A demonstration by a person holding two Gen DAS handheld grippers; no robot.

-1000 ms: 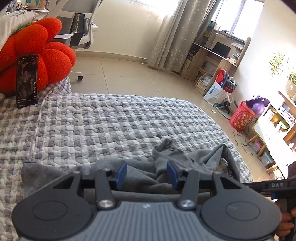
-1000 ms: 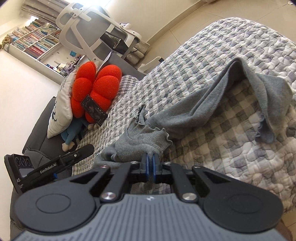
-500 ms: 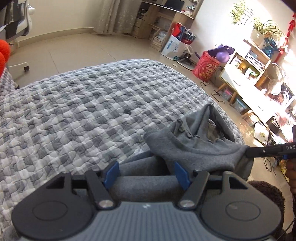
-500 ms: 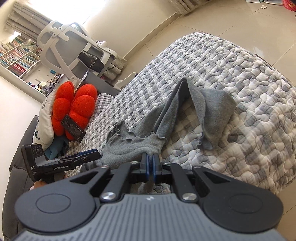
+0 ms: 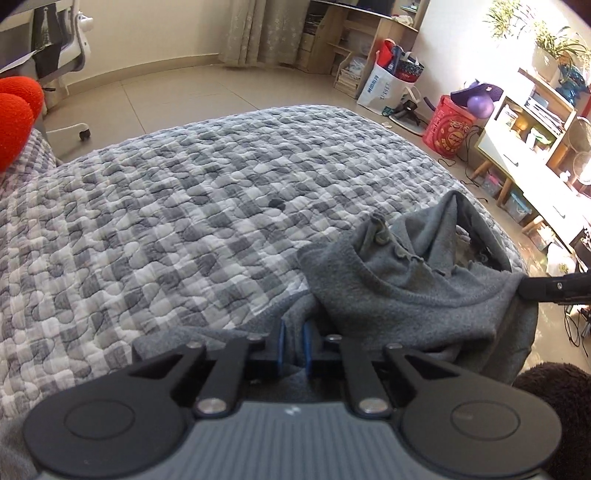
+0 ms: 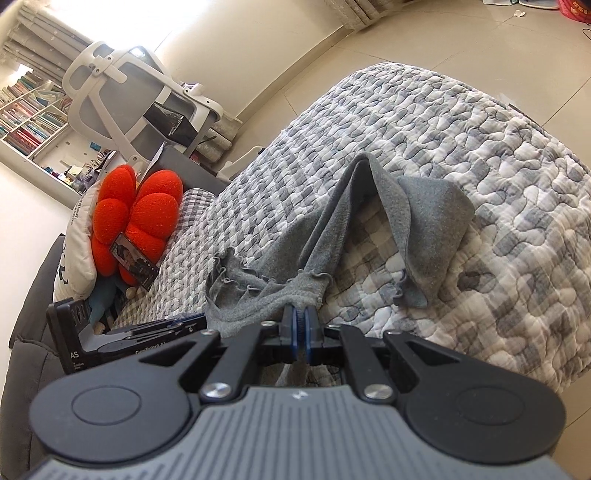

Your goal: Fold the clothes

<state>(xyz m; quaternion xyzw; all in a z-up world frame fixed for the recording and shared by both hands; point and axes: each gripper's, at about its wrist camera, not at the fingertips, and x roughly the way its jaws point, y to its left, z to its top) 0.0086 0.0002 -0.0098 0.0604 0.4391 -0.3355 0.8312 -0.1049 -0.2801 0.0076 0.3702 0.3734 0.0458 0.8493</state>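
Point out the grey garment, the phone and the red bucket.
grey garment (image 6: 417, 218): right wrist view, on the flap draped over the quilt.
phone (image 6: 135, 263): right wrist view, middle of its screen, leaning on the red cushion.
red bucket (image 5: 450, 129): left wrist view, on its printed side wall.

A lived-in home bedroom: a bed (image 5: 184, 206) under a grey checked quilt, a red flower cushion (image 6: 133, 218), full bookshelves (image 6: 29, 118), a white office chair (image 6: 129, 85), curtains (image 5: 255, 33) and potted plants (image 5: 546, 33).
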